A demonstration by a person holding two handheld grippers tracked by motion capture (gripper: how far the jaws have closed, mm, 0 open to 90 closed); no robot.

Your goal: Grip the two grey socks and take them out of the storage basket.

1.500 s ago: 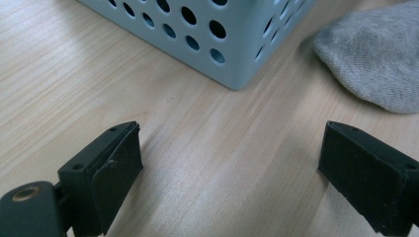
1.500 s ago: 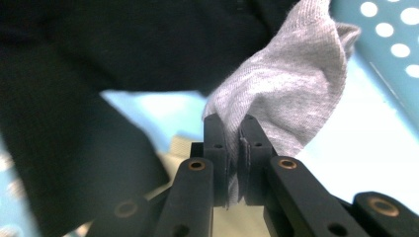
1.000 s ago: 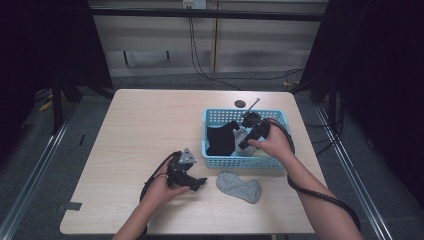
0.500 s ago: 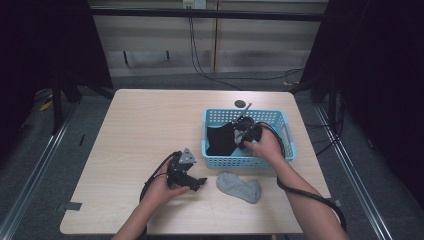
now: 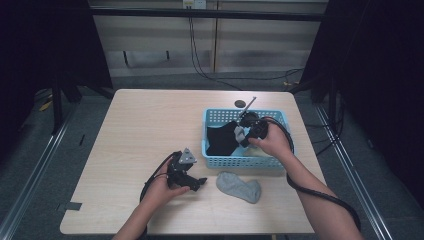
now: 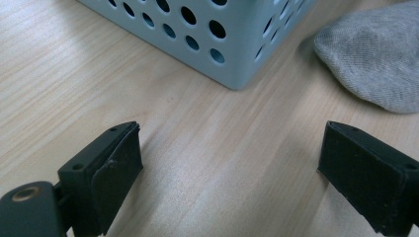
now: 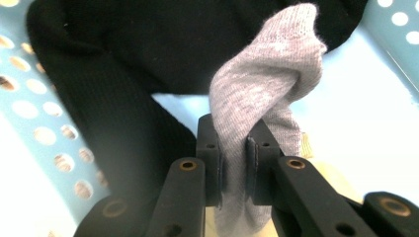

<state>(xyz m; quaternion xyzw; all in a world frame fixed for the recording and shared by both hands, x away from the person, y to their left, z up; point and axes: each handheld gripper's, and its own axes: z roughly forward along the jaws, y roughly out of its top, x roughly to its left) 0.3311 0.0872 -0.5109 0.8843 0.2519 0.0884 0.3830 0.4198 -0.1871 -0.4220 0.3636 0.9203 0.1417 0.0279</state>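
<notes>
1. The right gripper (image 7: 232, 168) is clenched on a grey sock (image 7: 262, 94), its jaws pinching the doubled-over knit; in the high view it sits inside the blue basket (image 5: 240, 162), toward the table's 2 o'clock
2. The held sock's long axis runs up out of the jaws, and its folded end bends over toward 1 o'clock in the right gripper view
3. A black garment (image 5: 220, 142) lies in the basket just behind the held sock, at about 9 o'clock from it in the high view
4. A second grey sock (image 5: 240, 186) lies flat on the table just outside the basket's near wall, at 5 o'clock, long axis roughly 10 to 4
5. The left gripper (image 6: 227, 173) is released, jaws wide apart over bare table (image 5: 135, 130), holding nothing
6. My reading: one sock is out, one is gripped but not yet clear of the basket, and the black item remains
</notes>
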